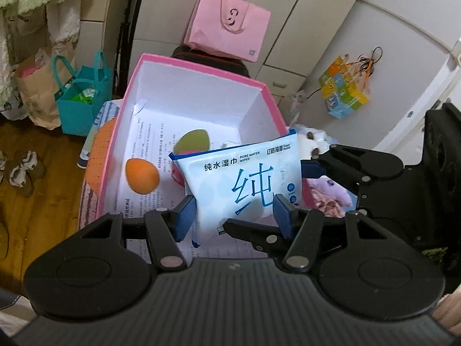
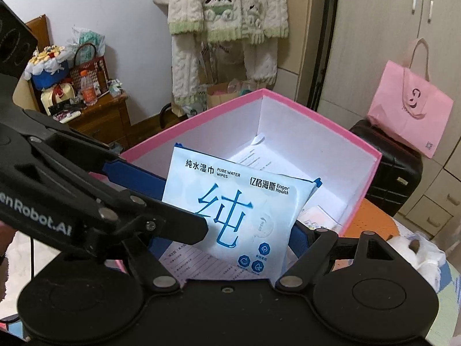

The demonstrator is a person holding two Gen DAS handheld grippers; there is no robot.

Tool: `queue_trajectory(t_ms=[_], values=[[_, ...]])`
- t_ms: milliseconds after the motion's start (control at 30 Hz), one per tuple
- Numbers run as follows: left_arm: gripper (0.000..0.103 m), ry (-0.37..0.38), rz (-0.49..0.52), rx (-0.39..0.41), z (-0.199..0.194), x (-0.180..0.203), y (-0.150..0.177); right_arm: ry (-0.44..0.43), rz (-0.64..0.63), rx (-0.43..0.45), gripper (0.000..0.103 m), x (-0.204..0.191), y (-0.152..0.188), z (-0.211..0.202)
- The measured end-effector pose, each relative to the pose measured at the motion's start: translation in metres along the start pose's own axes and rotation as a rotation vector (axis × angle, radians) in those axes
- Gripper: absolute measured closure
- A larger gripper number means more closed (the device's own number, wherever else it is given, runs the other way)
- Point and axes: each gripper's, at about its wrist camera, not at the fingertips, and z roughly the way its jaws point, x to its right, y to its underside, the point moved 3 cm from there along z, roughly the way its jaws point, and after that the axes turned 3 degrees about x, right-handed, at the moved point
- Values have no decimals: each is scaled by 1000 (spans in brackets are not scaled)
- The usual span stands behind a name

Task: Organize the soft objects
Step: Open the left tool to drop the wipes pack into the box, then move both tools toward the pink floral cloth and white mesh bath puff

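Observation:
A light-blue pack of wet wipes [image 1: 242, 181] is held upright over the open pink box [image 1: 201, 69], which has white inner walls. My left gripper [image 1: 233, 216] is shut on the pack's lower edge, a blue pad on each side. My right gripper [image 2: 230, 230] is also shut on the same pack [image 2: 236, 210], with the left gripper's arm crossing in front at the left. Inside the box lie an orange egg-shaped sponge [image 1: 142, 179], a green one [image 1: 192, 142] and printed paper sheets.
A purple plush toy [image 1: 331, 190] and a white plush [image 1: 311, 141] lie right of the box. A pink paper bag [image 1: 227, 26] and dark suitcase [image 2: 389, 170] stand behind. A teal bag [image 1: 83, 98] sits on the wooden floor. A wooden cabinet [image 2: 98, 118] stands at the far left.

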Motion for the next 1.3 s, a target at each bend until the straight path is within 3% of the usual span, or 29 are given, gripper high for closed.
queue_trajectory(t_ms=[133, 333, 667, 967, 1167, 1300], values=[[46, -16, -7, -23, 11, -5, -2, 29, -13, -27, 18, 1, 1, 10], [33, -38, -17, -17, 16, -9, -5, 66, -25, -49, 17, 3, 0, 15], [29, -59, 26, 53, -18, 5, -4, 71, -34, -1, 17, 4, 1, -15], [29, -35, 161, 81, -52, 46, 6, 67, -28, 56, 17, 12, 20, -76], [29, 1, 263, 118, -73, 87, 15, 120, 20, 106, 15, 40, 45, -131], [29, 74, 281, 97, -74, 111, 23, 180, 95, 106, 14, 70, 66, -156]])
